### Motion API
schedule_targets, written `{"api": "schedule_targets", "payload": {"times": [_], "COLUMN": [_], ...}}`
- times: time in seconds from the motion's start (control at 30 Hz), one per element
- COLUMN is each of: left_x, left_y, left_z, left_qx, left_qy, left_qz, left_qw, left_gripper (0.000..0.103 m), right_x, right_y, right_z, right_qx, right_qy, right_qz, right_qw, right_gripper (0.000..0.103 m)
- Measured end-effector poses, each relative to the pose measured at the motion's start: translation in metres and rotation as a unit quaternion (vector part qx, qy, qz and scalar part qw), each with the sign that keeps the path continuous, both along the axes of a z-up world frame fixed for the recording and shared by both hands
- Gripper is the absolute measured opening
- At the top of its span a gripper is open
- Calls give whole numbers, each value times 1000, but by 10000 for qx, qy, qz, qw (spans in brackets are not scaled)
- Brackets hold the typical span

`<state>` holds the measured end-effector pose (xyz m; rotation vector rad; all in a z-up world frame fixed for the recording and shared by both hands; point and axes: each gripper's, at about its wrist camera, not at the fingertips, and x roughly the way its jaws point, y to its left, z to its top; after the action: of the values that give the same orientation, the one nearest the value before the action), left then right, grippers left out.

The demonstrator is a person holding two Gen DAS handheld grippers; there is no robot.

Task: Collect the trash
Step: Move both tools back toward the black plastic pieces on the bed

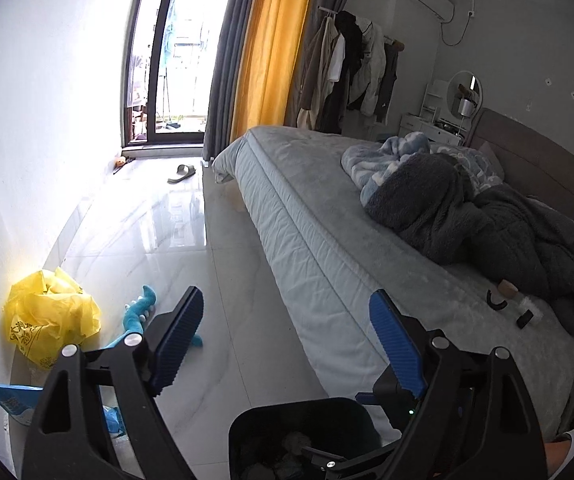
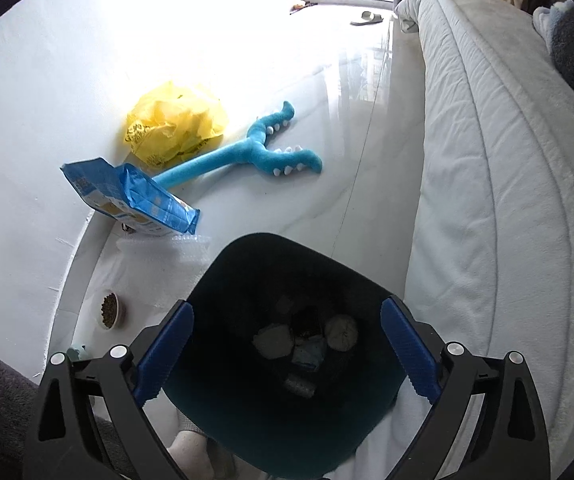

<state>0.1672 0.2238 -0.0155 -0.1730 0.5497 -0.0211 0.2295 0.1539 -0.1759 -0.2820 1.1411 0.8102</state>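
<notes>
Right tongs [image 2: 287, 344] wide open, empty, hanging over black bin [image 2: 247, 272]. Left tongs [image 1: 287, 336] also open, nothing between blue pads [image 1: 179, 332], aimed along floor beside bed [image 1: 327, 248]. Crumpled wads and small blue wrapper [image 2: 309, 354] at bin bottom. On floor by wall: yellow plastic bag [image 2: 175, 124], blue packet [image 2: 135, 200] leaning on wall, blue plush toy [image 2: 263, 148] between bag and bed. Pet food bowl [image 2: 110, 309] near wall.

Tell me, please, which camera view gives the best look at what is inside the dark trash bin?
The right wrist view: it looks almost straight down into the trash bin, showing crumpled wads and wrappers at its bottom. The left wrist view catches only the bin's top at the lower edge, partly hidden behind the gripper.
</notes>
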Motion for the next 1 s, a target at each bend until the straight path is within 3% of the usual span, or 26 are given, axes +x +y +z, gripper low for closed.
{"api": "schedule_targets", "payload": {"times": [0.33, 0.77, 1.0], "left_x": [13, 32, 43], "left_y": [-39, -97, -128], "left_z": [7, 9, 2], "left_qx": [-61, -206, -70], "left_qy": [-135, -167, -123], "left_qz": [-154, -492, -686], "left_qw": [9998, 9984, 9975], "left_gripper": [89, 89, 89], "right_x": [13, 26, 28], "right_y": [-53, -138, -178], "right_z": [52, 68, 76], "right_qx": [341, 269, 259], "right_qy": [-856, -1327, -1503], "right_qz": [-273, -741, -1018], "right_qw": [9954, 9880, 9830], "right_gripper": [96, 96, 96]}}
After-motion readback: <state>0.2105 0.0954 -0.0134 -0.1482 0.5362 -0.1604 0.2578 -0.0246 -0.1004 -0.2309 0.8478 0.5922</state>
